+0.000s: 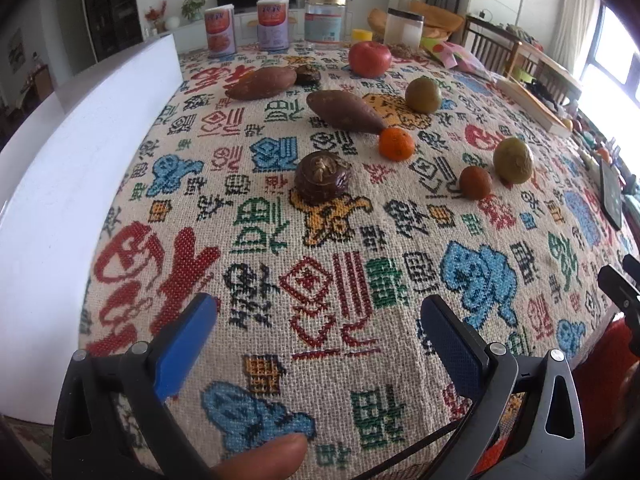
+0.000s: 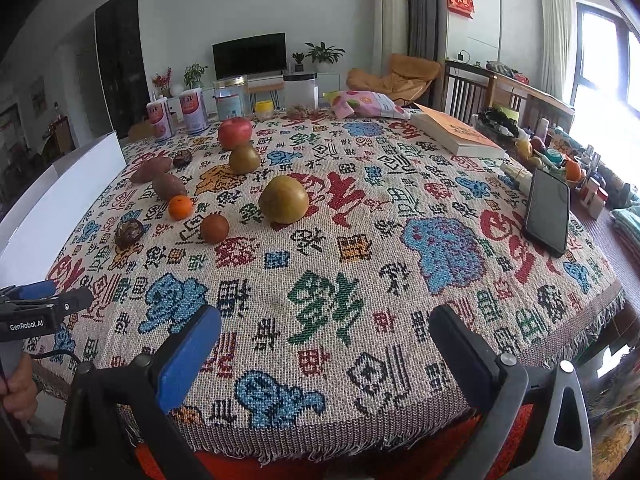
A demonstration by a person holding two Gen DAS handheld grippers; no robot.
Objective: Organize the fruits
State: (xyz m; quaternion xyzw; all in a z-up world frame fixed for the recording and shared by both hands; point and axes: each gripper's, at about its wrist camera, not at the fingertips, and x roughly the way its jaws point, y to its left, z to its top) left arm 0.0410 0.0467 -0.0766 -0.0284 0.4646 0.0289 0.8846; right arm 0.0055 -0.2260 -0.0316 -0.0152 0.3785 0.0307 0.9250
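Observation:
Produce lies spread on the patterned tablecloth (image 1: 320, 280). A red apple (image 1: 369, 58) sits at the back, two green-brown pears (image 1: 423, 95) (image 1: 513, 160) to the right, an orange tangerine (image 1: 396, 143), a small brown round fruit (image 1: 475, 183), a dark wrinkled fruit (image 1: 323, 176), two sweet potatoes (image 1: 264, 83) (image 1: 344, 111). My left gripper (image 1: 318, 320) is open and empty, near the table's front. My right gripper (image 2: 326, 332) is open and empty at the front edge; the near pear (image 2: 283, 199) and apple (image 2: 235, 133) lie far ahead.
A white board (image 1: 80, 152) stands along the table's left side. Cans (image 1: 220, 32) and jars (image 1: 324, 18) line the back edge. A book (image 2: 460, 134), a snack bag (image 2: 368, 105) and a phone (image 2: 548, 210) lie on the right side.

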